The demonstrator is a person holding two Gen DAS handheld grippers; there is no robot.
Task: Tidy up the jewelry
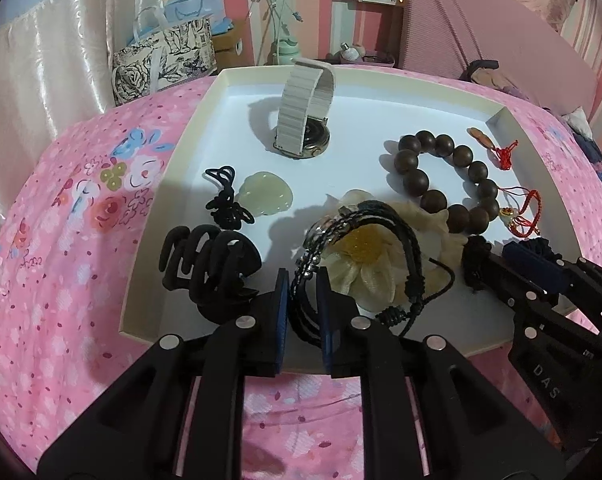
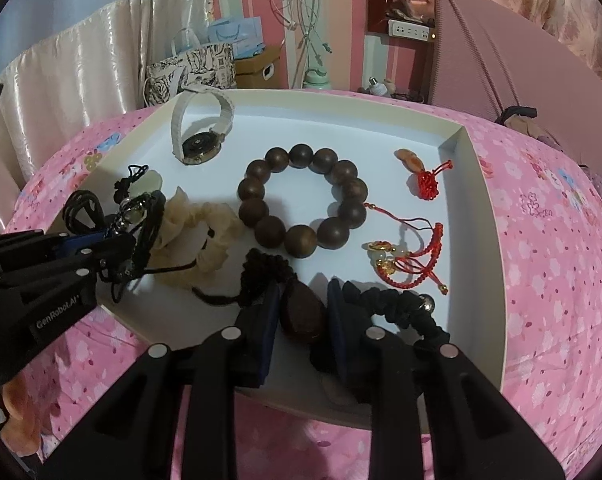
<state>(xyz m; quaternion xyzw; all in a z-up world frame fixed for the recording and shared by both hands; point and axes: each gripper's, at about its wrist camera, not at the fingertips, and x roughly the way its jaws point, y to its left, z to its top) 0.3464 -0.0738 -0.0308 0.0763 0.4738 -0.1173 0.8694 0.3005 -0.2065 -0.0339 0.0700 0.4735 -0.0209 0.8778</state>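
A white shallow tray (image 1: 237, 92) (image 2: 481, 216) lies on a pink floral bedspread and holds the jewelry. My left gripper (image 1: 304, 300) is shut on a black braided cord bracelet (image 1: 365, 232), just above a cream fabric flower scrunchie (image 1: 365, 276); the same gripper shows in the right wrist view (image 2: 113, 248). My right gripper (image 2: 303, 312) is shut on a dark brown wooden pendant (image 2: 303, 312) with a black knotted cord (image 2: 267, 270). A dark wooden bead bracelet (image 2: 301, 200), a white-strap watch (image 1: 305, 120), a pale jade pendant (image 1: 265, 196) and red cord charms (image 2: 405, 256) lie in the tray.
A black claw hair clip (image 1: 209, 268) sits at the tray's near left corner. A black scrunchie (image 2: 401, 312) lies by my right gripper. A red knot with an orange charm (image 2: 421, 176) is near the tray's right wall. Bags and a bottle stand behind the bed.
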